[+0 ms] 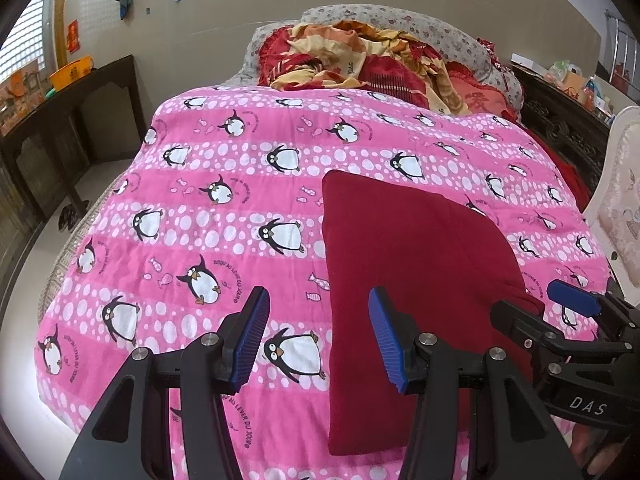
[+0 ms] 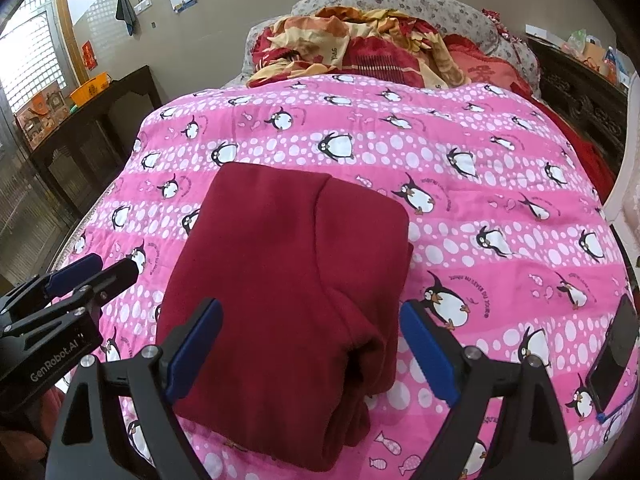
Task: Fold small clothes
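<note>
A dark red garment [image 2: 288,280] lies folded into a thick rectangle on the pink penguin blanket [image 2: 480,184]. It also shows in the left wrist view [image 1: 408,264], right of centre. My right gripper [image 2: 312,344] is open, its blue pads on either side of the garment's near end, just above it. My left gripper [image 1: 318,336] is open and empty over the garment's left edge. The right gripper also shows in the left wrist view [image 1: 556,308], at the garment's right edge. The left gripper shows at the left of the right wrist view [image 2: 96,272].
A pile of red and yellow bedding [image 1: 360,60] lies at the bed's head. A dark wooden cabinet [image 1: 60,120] stands to the left, a carved dark one [image 1: 568,120] to the right. A phone [image 2: 612,356] lies on the blanket's right edge.
</note>
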`<state>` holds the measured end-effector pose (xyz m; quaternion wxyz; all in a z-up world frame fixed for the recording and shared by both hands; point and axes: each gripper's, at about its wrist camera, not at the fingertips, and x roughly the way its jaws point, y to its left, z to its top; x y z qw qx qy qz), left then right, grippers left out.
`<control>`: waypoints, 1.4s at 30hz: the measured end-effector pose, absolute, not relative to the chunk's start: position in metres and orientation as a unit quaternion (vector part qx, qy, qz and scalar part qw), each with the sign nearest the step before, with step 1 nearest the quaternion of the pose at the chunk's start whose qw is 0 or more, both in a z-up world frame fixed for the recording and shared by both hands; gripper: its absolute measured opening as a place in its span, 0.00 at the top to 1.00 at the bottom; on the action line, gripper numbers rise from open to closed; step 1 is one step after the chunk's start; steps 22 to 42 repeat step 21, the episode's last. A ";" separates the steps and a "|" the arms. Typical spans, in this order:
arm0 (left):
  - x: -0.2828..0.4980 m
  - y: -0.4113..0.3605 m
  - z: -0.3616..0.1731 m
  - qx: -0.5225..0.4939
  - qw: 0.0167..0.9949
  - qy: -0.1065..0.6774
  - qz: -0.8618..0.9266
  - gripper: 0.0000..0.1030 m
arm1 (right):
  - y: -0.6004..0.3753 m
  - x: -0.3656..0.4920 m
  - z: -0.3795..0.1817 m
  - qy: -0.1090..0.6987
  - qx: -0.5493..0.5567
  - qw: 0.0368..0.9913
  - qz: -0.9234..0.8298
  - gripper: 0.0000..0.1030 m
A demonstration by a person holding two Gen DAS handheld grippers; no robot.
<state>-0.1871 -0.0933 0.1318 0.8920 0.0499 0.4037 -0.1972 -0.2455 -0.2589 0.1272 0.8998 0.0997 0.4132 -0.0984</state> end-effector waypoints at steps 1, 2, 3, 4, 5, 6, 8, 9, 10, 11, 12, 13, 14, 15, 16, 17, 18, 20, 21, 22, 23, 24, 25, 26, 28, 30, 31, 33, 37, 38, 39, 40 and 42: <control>-0.187 -0.094 0.132 0.050 0.892 0.404 -0.197 0.70 | -0.259 -0.245 0.127 0.414 0.100 0.899 -0.099 0.10; -0.187 -0.094 0.131 0.050 0.892 0.404 -0.198 0.70 | -0.259 -0.245 0.126 0.414 0.101 0.899 -0.099 0.10; -0.187 -0.094 0.132 0.050 0.892 0.403 -0.198 0.70 | -0.259 -0.244 0.125 0.415 0.102 0.899 -0.099 0.10; -0.187 -0.094 0.132 0.050 0.892 0.403 -0.197 0.70 | -0.260 -0.244 0.125 0.415 0.103 0.899 -0.099 0.10; -0.187 -0.095 0.131 0.050 0.892 0.403 -0.197 0.70 | -0.260 -0.244 0.125 0.415 0.103 0.899 -0.099 0.10; -0.187 -0.094 0.131 0.049 0.892 0.404 -0.197 0.70 | -0.260 -0.244 0.125 0.415 0.103 0.899 -0.099 0.10; -0.187 -0.095 0.131 0.048 0.892 0.405 -0.197 0.70 | -0.260 -0.244 0.125 0.415 0.103 0.899 -0.099 0.10; -0.186 -0.095 0.131 0.047 0.891 0.406 -0.196 0.70 | -0.260 -0.244 0.125 0.415 0.103 0.898 -0.099 0.10; -0.186 -0.095 0.130 0.046 0.891 0.407 -0.196 0.70 | -0.260 -0.243 0.125 0.416 0.103 0.898 -0.099 0.10; -0.185 -0.096 0.131 0.047 0.891 0.407 -0.196 0.70 | -0.261 -0.243 0.124 0.418 0.104 0.897 -0.099 0.10; -0.185 -0.096 0.131 0.047 0.891 0.407 -0.196 0.70 | -0.261 -0.242 0.124 0.419 0.104 0.897 -0.098 0.10; -0.185 -0.096 0.130 0.046 0.891 0.407 -0.195 0.70 | -0.260 -0.242 0.123 0.420 0.104 0.896 -0.098 0.10; -0.184 -0.096 0.130 0.046 0.891 0.407 -0.195 0.70 | -0.260 -0.242 0.123 0.420 0.104 0.896 -0.098 0.10; -0.184 -0.096 0.130 0.045 0.892 0.406 -0.195 0.70 | -0.260 -0.241 0.122 0.422 0.103 0.895 -0.097 0.10; -0.183 -0.096 0.130 0.045 0.892 0.406 -0.195 0.70 | -0.259 -0.241 0.121 0.423 0.103 0.895 -0.097 0.10; -0.183 -0.096 0.129 0.044 0.892 0.404 -0.196 0.70 | -0.260 -0.240 0.120 0.424 0.103 0.895 -0.096 0.10; -0.181 -0.095 0.129 0.043 0.893 0.402 -0.197 0.70 | -0.259 -0.240 0.120 0.424 0.104 0.895 -0.096 0.10; -0.179 -0.092 0.129 0.040 0.895 0.399 -0.195 0.70 | -0.259 -0.240 0.120 0.424 0.104 0.895 -0.097 0.10; -0.177 -0.090 0.129 0.039 0.896 0.399 -0.193 0.70 | -0.260 -0.239 0.120 0.422 0.106 0.895 -0.097 0.10; -0.177 -0.090 0.129 0.039 0.896 0.399 -0.193 0.70 | -0.260 -0.239 0.120 0.422 0.106 0.895 -0.097 0.10; -0.177 -0.090 0.129 0.039 0.896 0.399 -0.193 0.70 | -0.260 -0.239 0.120 0.422 0.106 0.895 -0.097 0.10; -0.177 -0.090 0.129 0.039 0.896 0.399 -0.193 0.70 | -0.260 -0.239 0.120 0.422 0.106 0.895 -0.097 0.10; -0.177 -0.090 0.129 0.039 0.896 0.399 -0.193 0.70 | -0.260 -0.239 0.120 0.422 0.106 0.895 -0.097 0.10; -0.177 -0.090 0.129 0.039 0.896 0.399 -0.193 0.70 | -0.260 -0.239 0.120 0.422 0.106 0.895 -0.097 0.10; -0.177 -0.090 0.129 0.039 0.896 0.399 -0.193 0.70 | -0.260 -0.239 0.120 0.422 0.106 0.895 -0.097 0.10; -0.177 -0.090 0.129 0.039 0.896 0.399 -0.193 0.70 | -0.260 -0.239 0.120 0.422 0.106 0.895 -0.097 0.10; -0.177 -0.090 0.129 0.039 0.896 0.399 -0.193 0.70 | -0.260 -0.239 0.120 0.422 0.106 0.895 -0.097 0.10; -0.177 -0.090 0.129 0.039 0.896 0.399 -0.193 0.70 | -0.260 -0.239 0.120 0.422 0.106 0.895 -0.097 0.10; -0.177 -0.090 0.129 0.039 0.896 0.399 -0.193 0.70 | -0.260 -0.239 0.120 0.422 0.106 0.895 -0.097 0.10; -0.177 -0.090 0.129 0.039 0.896 0.399 -0.193 0.70 | -0.260 -0.239 0.120 0.422 0.106 0.895 -0.097 0.10; -0.177 -0.090 0.129 0.039 0.896 0.399 -0.193 0.70 | -0.260 -0.239 0.120 0.422 0.106 0.895 -0.097 0.10; -0.177 -0.090 0.129 0.039 0.896 0.399 -0.193 0.70 | -0.260 -0.239 0.120 0.422 0.106 0.895 -0.097 0.10; -0.177 -0.090 0.129 0.039 0.896 0.399 -0.193 0.70 | -0.260 -0.239 0.120 0.422 0.106 0.895 -0.097 0.10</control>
